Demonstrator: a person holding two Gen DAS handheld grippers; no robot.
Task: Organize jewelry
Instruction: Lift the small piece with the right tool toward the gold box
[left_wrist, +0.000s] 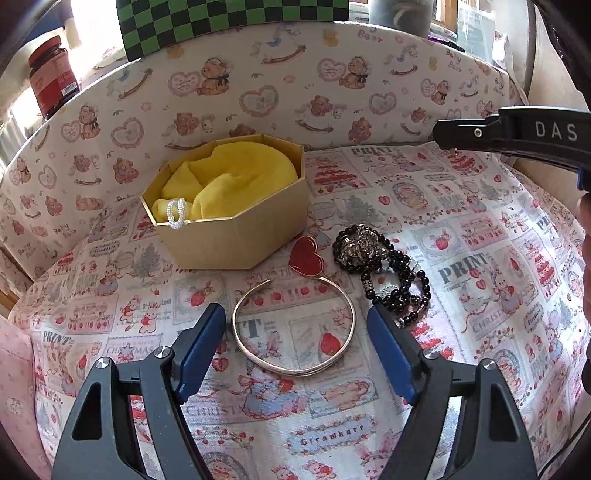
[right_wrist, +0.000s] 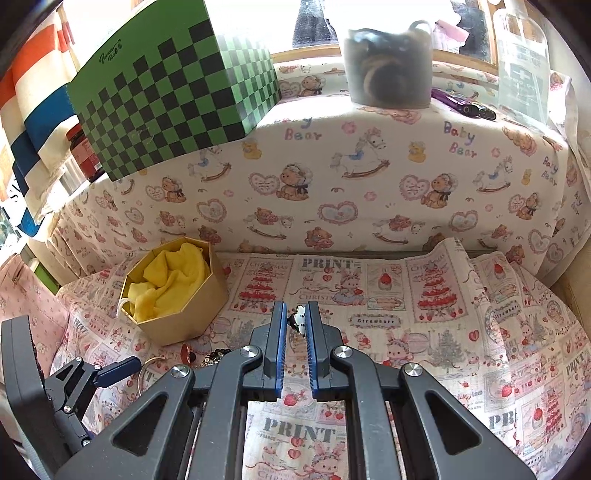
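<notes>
Gold octagonal box (left_wrist: 229, 236), lid off, holds crumpled yellow cloth (left_wrist: 236, 177); a white beaded loop (left_wrist: 177, 214) hangs over its front rim. Just right of the box front, a red heart-shaped piece (left_wrist: 306, 256) with gold edge lies flat. Open rose-gold bangle (left_wrist: 295, 328) lies flat below it, gap facing the heart. Black bead strand (left_wrist: 384, 269) with metallic charm lies heaped right of the heart. Small black-and-white item (right_wrist: 297, 319) sits pinched between blue pads, raised off the cloth.

Gold box (left_wrist: 236, 236), yellow cloth (left_wrist: 236, 177); red heart (left_wrist: 306, 256); black beads (left_wrist: 399, 280).
</notes>
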